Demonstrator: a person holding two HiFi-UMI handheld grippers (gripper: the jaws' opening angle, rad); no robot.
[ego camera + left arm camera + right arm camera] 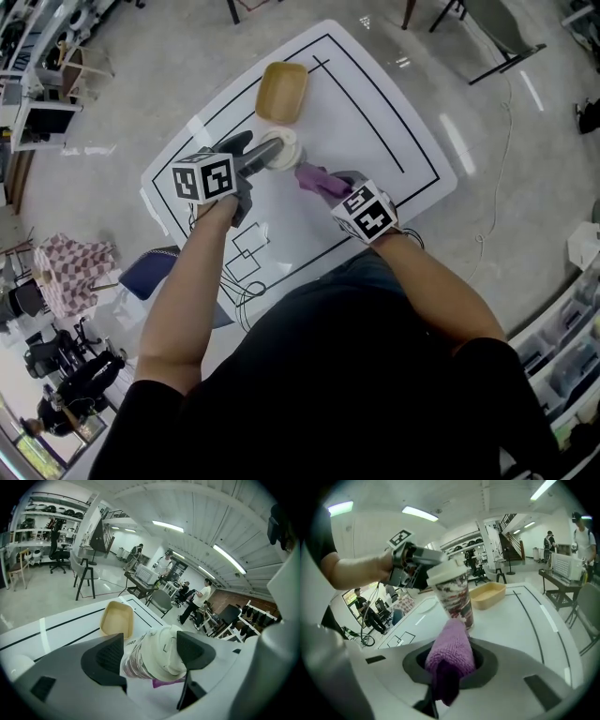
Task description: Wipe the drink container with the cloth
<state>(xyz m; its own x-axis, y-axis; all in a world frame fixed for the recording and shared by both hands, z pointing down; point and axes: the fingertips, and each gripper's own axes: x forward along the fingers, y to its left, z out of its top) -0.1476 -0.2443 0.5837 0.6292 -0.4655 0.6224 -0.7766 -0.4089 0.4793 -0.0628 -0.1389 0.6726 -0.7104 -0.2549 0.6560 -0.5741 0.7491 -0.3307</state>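
While the left hand-held gripper (150, 656) is clamped across the drink container (452, 597) just under its lid, the cup leans slightly above the table (375, 122); whether its base touches cannot be told. The right hand-held gripper (447, 667) is clenched on the folded purple cloth (450, 653), whose tip touches the cup's lower wall.

Risks, as judged:
- The grasp is high, so sideways wiping pressure low down could swing the cup or loosen the lid.
- A dragging cloth could pull out of the jaws.

The table is white, smooth, marked with black lines, and carries a tan tray (281, 91) just beyond the cup. The room is an open workshop with a glossy floor, strip lights, chairs, shelving and people standing well apart.
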